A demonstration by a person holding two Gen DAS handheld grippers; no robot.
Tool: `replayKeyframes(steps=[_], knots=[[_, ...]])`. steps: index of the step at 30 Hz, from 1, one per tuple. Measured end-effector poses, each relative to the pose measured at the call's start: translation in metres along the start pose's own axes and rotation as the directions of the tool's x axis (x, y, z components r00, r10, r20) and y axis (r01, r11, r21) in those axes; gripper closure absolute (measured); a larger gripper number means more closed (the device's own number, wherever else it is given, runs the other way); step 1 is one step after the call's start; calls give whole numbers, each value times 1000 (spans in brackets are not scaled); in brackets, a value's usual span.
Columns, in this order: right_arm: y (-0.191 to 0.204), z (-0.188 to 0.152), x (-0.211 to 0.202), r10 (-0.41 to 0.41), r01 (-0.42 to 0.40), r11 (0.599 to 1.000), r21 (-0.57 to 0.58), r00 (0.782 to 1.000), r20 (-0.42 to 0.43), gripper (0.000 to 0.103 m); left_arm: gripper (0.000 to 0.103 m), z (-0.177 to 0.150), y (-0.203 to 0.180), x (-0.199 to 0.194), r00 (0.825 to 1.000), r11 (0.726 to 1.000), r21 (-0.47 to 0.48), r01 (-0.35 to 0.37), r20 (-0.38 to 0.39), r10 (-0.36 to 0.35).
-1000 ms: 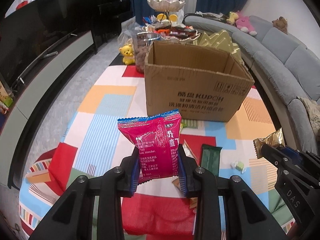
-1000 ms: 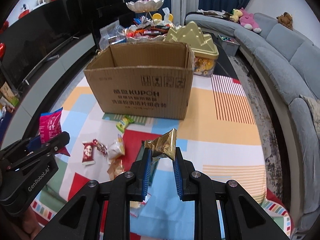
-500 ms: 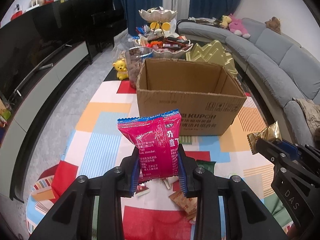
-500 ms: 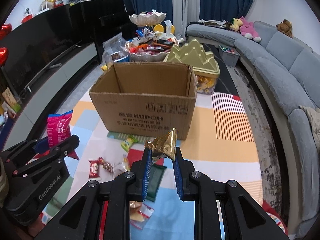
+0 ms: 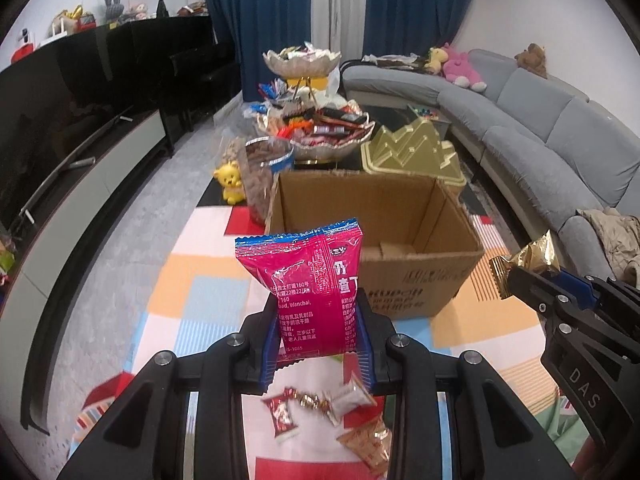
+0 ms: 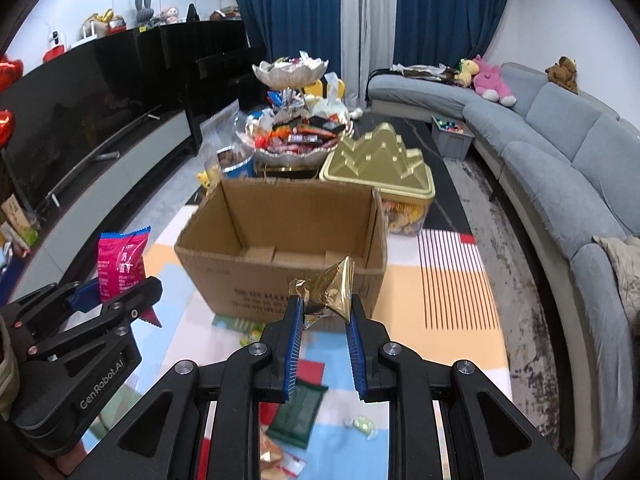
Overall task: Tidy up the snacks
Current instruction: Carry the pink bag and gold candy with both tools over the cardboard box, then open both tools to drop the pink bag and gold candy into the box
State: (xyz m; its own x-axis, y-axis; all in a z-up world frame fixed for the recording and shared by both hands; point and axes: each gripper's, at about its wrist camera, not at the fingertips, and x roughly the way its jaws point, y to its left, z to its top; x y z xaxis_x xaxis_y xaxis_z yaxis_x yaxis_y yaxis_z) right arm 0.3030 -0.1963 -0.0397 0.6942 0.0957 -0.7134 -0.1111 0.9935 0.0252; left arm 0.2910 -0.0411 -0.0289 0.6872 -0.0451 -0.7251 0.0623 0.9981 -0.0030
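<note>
Your left gripper [image 5: 318, 344] is clamped on a pink snack packet [image 5: 316, 292], which stands upright at the centre of the left wrist frame, in front of the open cardboard box [image 5: 436, 276]. Your right gripper [image 6: 323, 330] is clenched on a gold foil wrapper [image 6: 329, 290] at the centre of the right wrist frame, just before the box's near wall. The box sits in mid frame on a colourful patchwork cloth [image 6: 452, 300]. Loose small sweets [image 5: 324, 404] and a dark green packet [image 6: 298, 414] lie on the cloth near the lower edge, below the grippers. Behind the box, in the upper middle, stands a gold tin [image 6: 380, 164].
</note>
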Motion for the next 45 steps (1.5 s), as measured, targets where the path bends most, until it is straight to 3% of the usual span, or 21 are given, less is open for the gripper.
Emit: replayKeyframes(steps=[18, 45], knots=[[-2, 53, 26, -16, 17, 1000, -11, 999, 42, 80, 70, 61, -7, 35, 997, 996, 70, 58, 44, -61], [0, 87, 92, 7, -8, 998, -59, 1000, -22, 80, 69, 86, -2, 100, 995, 988, 125, 95, -23, -93]])
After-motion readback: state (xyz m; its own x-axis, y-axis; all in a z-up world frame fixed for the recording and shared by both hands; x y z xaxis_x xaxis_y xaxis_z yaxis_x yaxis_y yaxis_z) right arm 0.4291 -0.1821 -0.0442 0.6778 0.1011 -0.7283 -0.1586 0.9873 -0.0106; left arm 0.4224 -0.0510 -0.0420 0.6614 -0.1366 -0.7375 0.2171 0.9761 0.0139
